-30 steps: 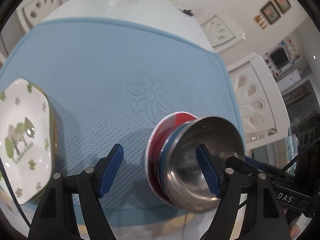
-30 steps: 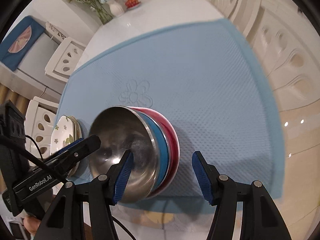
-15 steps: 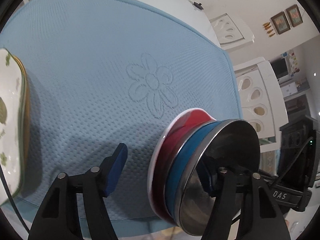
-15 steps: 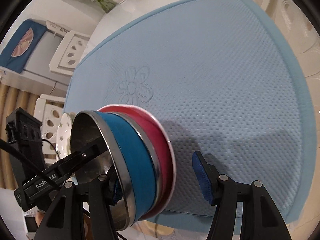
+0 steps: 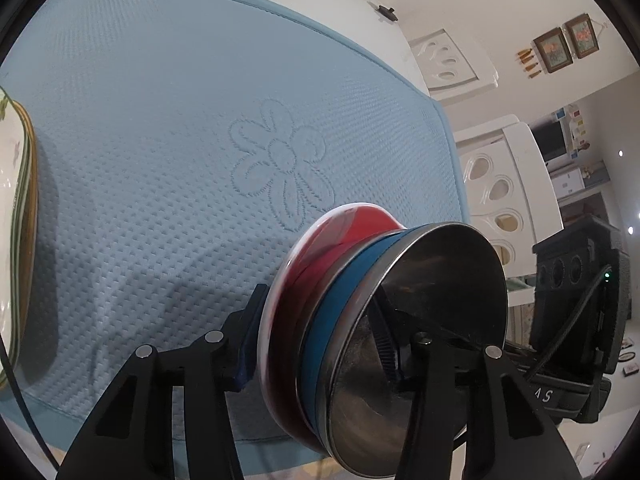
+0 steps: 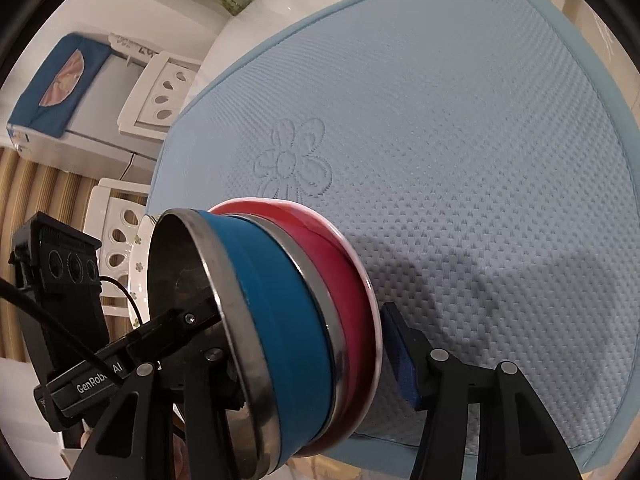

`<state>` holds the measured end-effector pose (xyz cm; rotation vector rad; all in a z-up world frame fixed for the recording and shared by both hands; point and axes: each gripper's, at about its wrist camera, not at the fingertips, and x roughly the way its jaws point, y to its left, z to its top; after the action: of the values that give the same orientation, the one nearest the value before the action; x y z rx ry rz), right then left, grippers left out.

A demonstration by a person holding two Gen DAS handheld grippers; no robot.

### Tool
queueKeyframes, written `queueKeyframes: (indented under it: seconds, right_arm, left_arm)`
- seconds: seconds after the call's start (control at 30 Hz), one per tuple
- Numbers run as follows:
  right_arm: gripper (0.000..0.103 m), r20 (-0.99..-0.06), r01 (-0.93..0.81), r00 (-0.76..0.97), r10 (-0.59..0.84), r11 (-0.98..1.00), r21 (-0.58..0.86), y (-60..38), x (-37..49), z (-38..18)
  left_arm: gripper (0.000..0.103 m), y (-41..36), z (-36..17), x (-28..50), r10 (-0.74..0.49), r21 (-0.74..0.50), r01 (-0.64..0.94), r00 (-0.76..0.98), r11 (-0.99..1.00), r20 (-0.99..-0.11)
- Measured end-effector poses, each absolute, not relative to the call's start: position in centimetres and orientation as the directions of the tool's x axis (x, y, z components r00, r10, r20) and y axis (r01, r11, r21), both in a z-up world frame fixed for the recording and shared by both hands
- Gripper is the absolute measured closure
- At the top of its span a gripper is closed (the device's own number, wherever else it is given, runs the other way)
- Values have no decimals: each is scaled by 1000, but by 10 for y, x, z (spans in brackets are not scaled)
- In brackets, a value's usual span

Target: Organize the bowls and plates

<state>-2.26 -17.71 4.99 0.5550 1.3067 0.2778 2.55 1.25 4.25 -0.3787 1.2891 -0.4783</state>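
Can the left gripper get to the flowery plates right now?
Probably not yet. The left gripper has been closing around the nested bowls, so it is busy. The flowery plates sit unblocked at the mat's left edge.

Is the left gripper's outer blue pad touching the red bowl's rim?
Touching. The left wrist view shows the left gripper with its blue pad pressed against the red bowl rim, no gap visible.
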Motion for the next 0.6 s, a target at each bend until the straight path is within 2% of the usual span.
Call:
queueKeyframes:
  seconds: [0.1, 0.6]
  right_arm:
    - [50, -846, 79, 266, 461, 865, 496, -173, -22, 55]
    - [51, -851, 91, 280, 444, 871, 484, -171, -10, 86]
  left_arm:
    - [61, 7, 50, 24, -508, -483, 157, 220, 861, -833]
    - [61, 22, 89, 24, -484, -481, 90, 304, 872, -821]
